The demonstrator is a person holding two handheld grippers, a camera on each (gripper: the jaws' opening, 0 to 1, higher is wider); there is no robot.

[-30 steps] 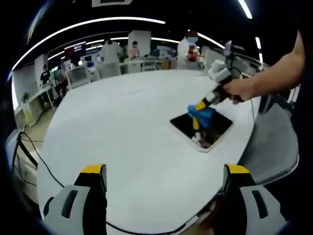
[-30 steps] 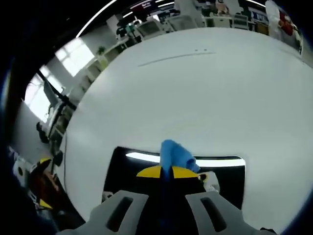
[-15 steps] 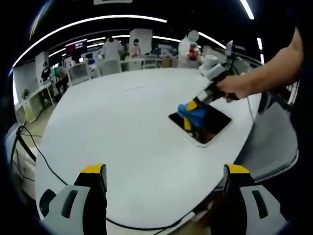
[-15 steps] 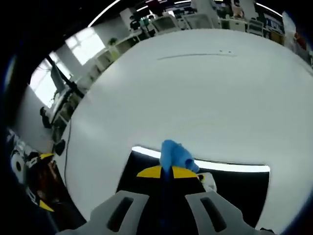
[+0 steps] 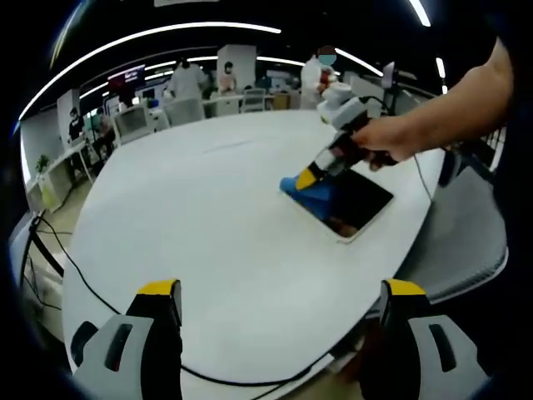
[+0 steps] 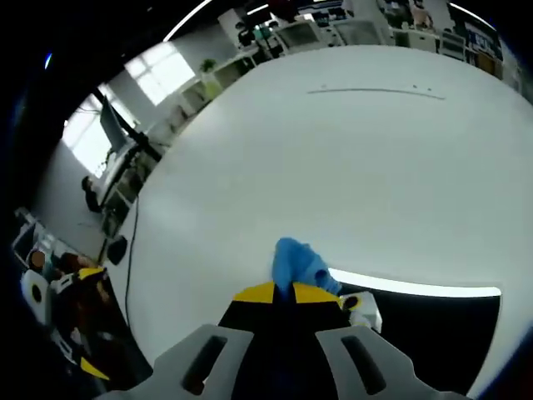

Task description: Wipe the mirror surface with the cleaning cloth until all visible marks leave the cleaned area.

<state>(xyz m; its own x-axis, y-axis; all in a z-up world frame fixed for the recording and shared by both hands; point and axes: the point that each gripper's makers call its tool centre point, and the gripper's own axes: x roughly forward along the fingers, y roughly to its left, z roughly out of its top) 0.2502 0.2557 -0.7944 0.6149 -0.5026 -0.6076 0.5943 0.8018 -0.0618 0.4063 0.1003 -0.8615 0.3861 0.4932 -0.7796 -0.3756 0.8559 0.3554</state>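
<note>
Left gripper view, left gripper [image 5: 275, 333]: its two grey, yellow-tipped fingers [image 5: 158, 300] rise far apart from the bottom edge; nothing lies between them and nothing touches them; the jaws stand wide open and hold nothing.

Left gripper view, table: the broad round white table [image 5: 191, 217] spreads ahead of the open fingers; a thin black cable [image 5: 50, 258] runs along its near edge, to the left of the left finger.

Left gripper view, mirror: the dark rectangular mirror with a pale frame [image 5: 354, 200] lies flat on the table, well ahead of the fingers and to their right, near the table's right edge.

Left gripper view, right gripper [image 5: 306, 178]: held in a person's hand [image 5: 383, 137], it reaches down from the right; its yellow tips meet on the bunched blue cleaning cloth [image 5: 310, 193], which rests at the mirror's left corner, partly over the frame and onto the table.

Right gripper view, right gripper [image 6: 283, 293]: the two grey fingers with yellow tips [image 6: 254, 293] are closed together, pinching the blue cleaning cloth [image 6: 298, 265]; the cloth bulges out just beyond the tips.

Right gripper view, mirror [image 6: 433, 333]: its dark glass lies under the fingers and to their right; a bright strip runs along its far edge; the cloth sits at that edge, and whether it presses on glass or on frame I cannot tell.

Right gripper view, table [image 6: 333, 167]: white and bare beyond the cloth.
</note>
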